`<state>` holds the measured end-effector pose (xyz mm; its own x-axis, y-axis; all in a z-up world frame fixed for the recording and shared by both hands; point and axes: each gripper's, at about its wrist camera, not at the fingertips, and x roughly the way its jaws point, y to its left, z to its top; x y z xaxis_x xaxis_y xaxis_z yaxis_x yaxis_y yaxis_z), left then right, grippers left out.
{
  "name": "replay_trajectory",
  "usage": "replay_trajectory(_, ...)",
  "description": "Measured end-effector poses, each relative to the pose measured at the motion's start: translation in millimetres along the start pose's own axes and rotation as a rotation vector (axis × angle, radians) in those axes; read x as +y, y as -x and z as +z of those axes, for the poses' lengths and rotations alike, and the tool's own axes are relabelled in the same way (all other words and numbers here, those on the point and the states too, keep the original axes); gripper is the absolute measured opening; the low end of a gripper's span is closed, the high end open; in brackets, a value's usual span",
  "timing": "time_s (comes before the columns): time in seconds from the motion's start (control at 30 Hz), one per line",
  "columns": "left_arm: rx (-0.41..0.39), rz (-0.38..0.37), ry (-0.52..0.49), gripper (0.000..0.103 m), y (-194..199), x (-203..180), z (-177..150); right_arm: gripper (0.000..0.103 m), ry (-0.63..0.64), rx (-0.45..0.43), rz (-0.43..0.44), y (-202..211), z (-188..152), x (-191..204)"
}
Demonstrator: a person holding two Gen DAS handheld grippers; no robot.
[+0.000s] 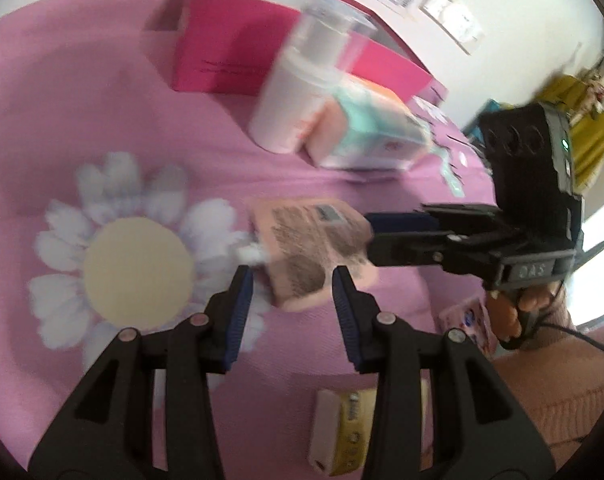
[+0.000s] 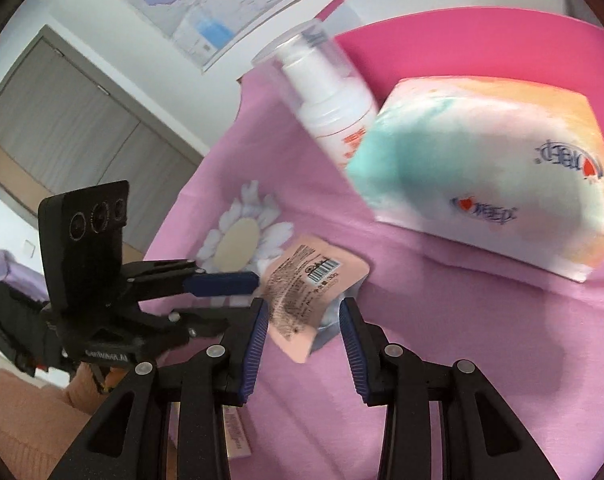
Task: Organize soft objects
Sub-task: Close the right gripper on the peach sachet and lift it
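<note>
A peach spouted pouch (image 1: 306,248) (image 2: 310,284) lies printed side up on the pink cloth (image 1: 182,128), beside a daisy print (image 1: 138,264). My left gripper (image 1: 292,292) hovers over the pouch's near end, open, with that corner showing between its blue pads. My right gripper (image 2: 304,320) is open too, with the pouch's lower corner in the gap between its fingers. In the left wrist view the right gripper (image 1: 369,234) comes in from the right, tips at the pouch's right edge. In the right wrist view the left gripper (image 2: 242,300) reaches the pouch's left corner.
A white pump bottle (image 1: 290,96) (image 2: 330,112) and a teal-and-orange tissue pack (image 1: 366,128) (image 2: 490,176) stand behind the pouch, before a magenta box (image 1: 238,52). A small yellow pack (image 1: 342,432) and a pink pack (image 1: 466,328) lie near me. A hand (image 1: 514,312) in a peach sleeve holds the right gripper.
</note>
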<state>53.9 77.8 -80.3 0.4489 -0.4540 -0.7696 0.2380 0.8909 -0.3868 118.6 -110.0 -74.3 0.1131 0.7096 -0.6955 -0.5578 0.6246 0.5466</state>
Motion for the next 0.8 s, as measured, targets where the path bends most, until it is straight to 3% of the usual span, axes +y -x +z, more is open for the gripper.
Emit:
replay_trajectory(0.17, -0.002, 0.061, 0.022, 0.043, -2, 10, 5, 0.038, 0.005, -0.001, -0.014, -1, 1, 0)
replay_trajectory(0.33, 0.006, 0.020, 0.019, 0.043, -6, 5, 6, 0.026, 0.011, 0.006, -0.042, -6, 3, 0)
replay_trajectory(0.8, 0.013, 0.017, -0.008, 0.047, -11, -19, 9, 0.024, 0.015, -0.031, -0.066, 1, -3, 2)
